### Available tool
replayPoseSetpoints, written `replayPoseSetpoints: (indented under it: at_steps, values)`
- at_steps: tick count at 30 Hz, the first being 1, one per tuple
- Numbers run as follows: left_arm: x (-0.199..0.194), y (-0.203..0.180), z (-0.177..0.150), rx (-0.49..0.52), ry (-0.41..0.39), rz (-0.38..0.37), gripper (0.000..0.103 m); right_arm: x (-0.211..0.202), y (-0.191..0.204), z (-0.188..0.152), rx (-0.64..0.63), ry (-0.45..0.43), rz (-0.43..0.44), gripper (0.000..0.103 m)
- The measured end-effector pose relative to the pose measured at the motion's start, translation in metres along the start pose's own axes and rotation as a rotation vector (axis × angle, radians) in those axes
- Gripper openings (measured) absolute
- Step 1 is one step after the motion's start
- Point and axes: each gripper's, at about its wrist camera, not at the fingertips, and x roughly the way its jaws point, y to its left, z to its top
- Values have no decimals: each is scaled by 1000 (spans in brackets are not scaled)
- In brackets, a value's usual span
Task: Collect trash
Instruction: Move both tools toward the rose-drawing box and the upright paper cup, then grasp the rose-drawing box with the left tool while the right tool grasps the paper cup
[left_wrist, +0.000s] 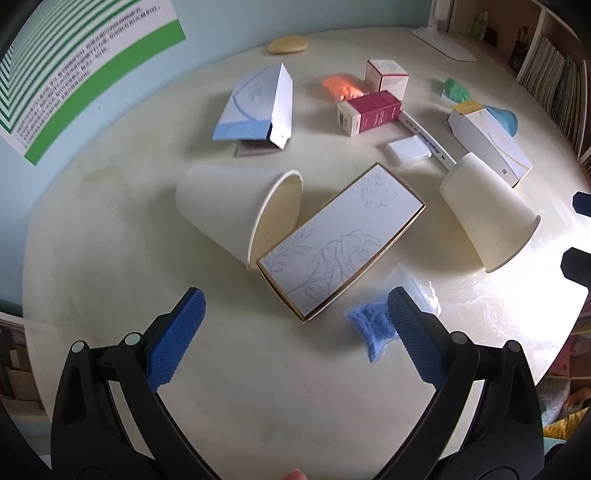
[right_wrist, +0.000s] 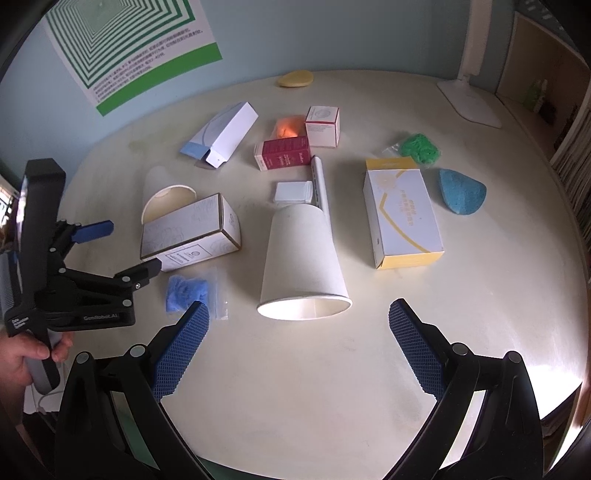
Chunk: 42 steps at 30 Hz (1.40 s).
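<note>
Both grippers, left gripper (left_wrist: 295, 325) and right gripper (right_wrist: 299, 325), are held spread and empty over the round table (right_wrist: 332, 387). Near its front edge, one tipped paper cup (right_wrist: 303, 262) could easily be rolled away if nudged; the bagged blue scrap (right_wrist: 184, 291) might get missed.

Near-centre of table (right_wrist: 332, 387): floral box (right_wrist: 190, 232) w/ tipped cup (right_wrist: 166, 195) just behind it, bagged clay (right_wrist: 186, 290) in front. Right of box: 2nd cup (right_wrist: 304, 258) on its side, pen (right_wrist: 319, 181) behind, tissue box (right_wrist: 400, 214) further right. Far side: small cartons (right_wrist: 282, 153).
</note>
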Motion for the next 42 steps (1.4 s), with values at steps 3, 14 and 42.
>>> replayPoseSetpoints:
  at_steps: [3,14,42]
  values:
    - [9,5,2,-11,11,-22,96,3,-1,1,5,9,-1,97]
    - [39,2,20,91,45,-74,96,11,-8,1,44,34,-14,97]
    - [49,-7,26,133,55,-219,47,68,4,7,-39,95,-97,73]
